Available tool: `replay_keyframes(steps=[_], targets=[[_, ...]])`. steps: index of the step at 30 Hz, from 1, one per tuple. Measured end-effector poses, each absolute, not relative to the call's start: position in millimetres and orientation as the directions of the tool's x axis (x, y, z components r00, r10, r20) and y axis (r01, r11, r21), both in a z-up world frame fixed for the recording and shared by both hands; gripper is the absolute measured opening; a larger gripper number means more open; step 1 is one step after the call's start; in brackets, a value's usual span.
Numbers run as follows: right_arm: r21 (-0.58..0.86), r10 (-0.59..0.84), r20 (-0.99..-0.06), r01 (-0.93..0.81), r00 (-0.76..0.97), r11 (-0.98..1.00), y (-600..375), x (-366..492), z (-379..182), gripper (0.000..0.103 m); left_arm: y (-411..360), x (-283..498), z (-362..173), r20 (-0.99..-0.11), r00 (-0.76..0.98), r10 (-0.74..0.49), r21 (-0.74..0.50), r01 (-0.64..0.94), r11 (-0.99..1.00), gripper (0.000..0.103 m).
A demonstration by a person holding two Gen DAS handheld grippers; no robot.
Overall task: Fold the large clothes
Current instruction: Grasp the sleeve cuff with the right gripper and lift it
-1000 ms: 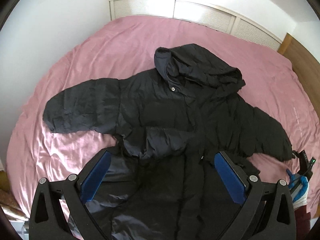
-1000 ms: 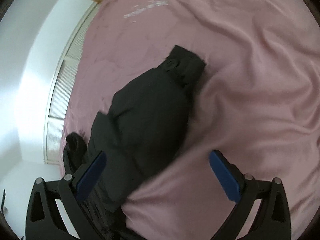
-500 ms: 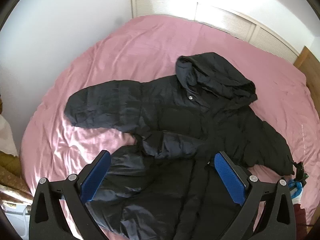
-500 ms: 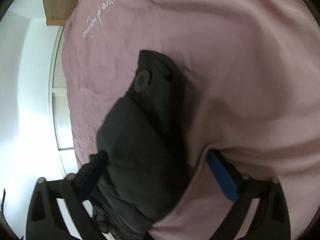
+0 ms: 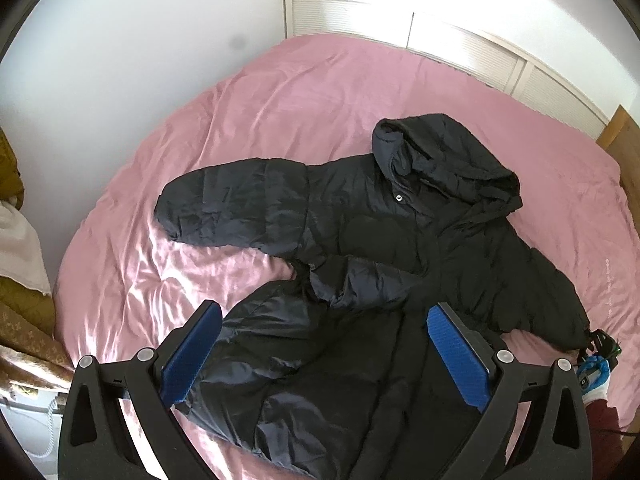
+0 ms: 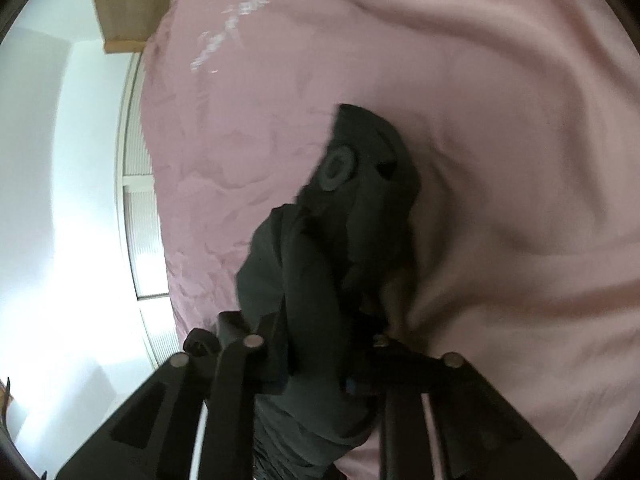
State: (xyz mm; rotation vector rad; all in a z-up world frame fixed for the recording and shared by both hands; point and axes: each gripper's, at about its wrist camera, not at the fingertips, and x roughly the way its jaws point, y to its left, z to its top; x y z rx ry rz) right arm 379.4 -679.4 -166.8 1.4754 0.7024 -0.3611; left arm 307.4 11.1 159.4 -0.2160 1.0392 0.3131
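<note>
A black hooded puffer jacket (image 5: 384, 248) lies spread on the pink bed (image 5: 280, 92), hood toward the far wall, one sleeve (image 5: 236, 208) stretched out to the left. My left gripper (image 5: 324, 354) hovers open above the jacket's lower front, its blue pads (image 5: 192, 354) wide apart with nothing between them. In the right wrist view my right gripper (image 6: 316, 340) is shut on the jacket's other sleeve (image 6: 352, 208), just behind its cuff with the round button. That gripper also shows small at the sleeve end (image 5: 596, 344) in the left wrist view.
A white slatted panel (image 5: 460, 44) runs along the far side of the bed, and a wooden headboard (image 5: 620, 136) stands at the right. Folded brown and white bedding (image 5: 20, 280) lies off the bed's left edge. Bare pink sheet (image 6: 500, 120) surrounds the held sleeve.
My right gripper slid in over the sleeve and shut on it near the cuff. My left gripper rose and drew back, so more of the bed and the left sleeve shows.
</note>
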Motion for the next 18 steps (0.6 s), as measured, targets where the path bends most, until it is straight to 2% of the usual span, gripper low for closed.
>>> replay_keyframes(steps=[12,18], targets=[[0.799,0.265,-0.595,0.522,0.759,0.298,-641,412,-76,0.012,41,280,183,-0.834,0.537,0.125,-0.14,-0.425,0.894,0.098],[0.775,0.293,-0.609,0.476,0.737,0.415,-600,431,-34,0.012,68,273,174,-0.822,0.561,0.101,-0.187,-0.433,0.882,0.098]])
